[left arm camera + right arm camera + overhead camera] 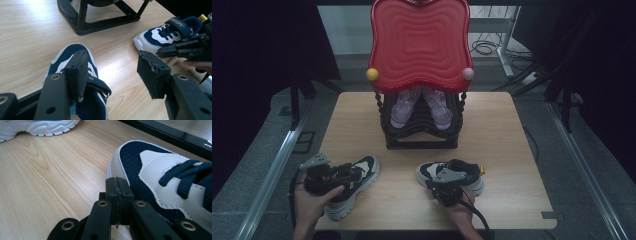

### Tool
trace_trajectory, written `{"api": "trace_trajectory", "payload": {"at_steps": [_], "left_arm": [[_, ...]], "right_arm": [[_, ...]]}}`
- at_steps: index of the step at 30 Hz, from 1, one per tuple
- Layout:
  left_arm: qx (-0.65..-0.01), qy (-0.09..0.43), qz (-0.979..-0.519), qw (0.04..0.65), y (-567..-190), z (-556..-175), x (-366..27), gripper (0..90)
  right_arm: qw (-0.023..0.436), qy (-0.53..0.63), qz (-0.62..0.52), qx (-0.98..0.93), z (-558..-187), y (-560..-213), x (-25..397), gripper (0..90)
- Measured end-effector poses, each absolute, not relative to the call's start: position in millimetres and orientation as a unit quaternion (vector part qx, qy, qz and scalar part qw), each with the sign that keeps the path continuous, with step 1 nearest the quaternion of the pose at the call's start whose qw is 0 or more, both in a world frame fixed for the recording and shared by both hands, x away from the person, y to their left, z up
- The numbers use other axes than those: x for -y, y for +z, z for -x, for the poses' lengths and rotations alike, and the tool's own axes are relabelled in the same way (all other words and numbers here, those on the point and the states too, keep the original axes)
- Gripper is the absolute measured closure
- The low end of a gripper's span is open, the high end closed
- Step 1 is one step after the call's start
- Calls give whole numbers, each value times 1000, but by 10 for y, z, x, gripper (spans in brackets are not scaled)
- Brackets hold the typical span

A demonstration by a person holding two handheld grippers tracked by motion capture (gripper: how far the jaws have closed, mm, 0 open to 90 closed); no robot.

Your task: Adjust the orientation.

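Two navy and white sneakers lie on the wooden table [502, 130]. The left sneaker [362, 175] [66, 52] points toward the rack. My left gripper [353, 173] [112, 57] is open, one jaw over the sneaker's strap and the other over bare wood. The right sneaker [464, 172] [162, 32] [155, 170] lies with its toe to the left. My right gripper [431, 183] [117, 182] [161, 52] is shut with nothing between its jaws, low beside that sneaker's toe. The left sneaker's white sole [42, 127] lies farther off in the right gripper view.
A black shoe rack [422, 140] [100, 23] stands at the table's back middle, under a red wavy top [419, 42]. A pair of pink shoes [404, 110] sits on its shelf. Bare wood lies between the two sneakers. Metal rails run along both sides of the table.
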State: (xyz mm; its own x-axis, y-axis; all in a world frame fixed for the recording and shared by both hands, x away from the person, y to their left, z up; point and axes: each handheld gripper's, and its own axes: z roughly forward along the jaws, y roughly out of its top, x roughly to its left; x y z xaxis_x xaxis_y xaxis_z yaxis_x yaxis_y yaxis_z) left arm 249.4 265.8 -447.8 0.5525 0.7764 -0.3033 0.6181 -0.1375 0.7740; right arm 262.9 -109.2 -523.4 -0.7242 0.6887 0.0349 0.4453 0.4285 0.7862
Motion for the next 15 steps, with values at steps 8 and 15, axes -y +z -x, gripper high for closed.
{"api": "trace_trajectory", "payload": {"at_steps": [8, 15], "left_arm": [[-467, 88, -746, 466, -4461, -2480, -2690, 422], [-467, 87, -746, 466, -4465, -2482, -2680, 422]], "right_arm": [[173, 457, -332, -807, -2515, -4840, 1291, 890], [199, 490, -362, -768, -2602, -4566, 1747, 890]]}}
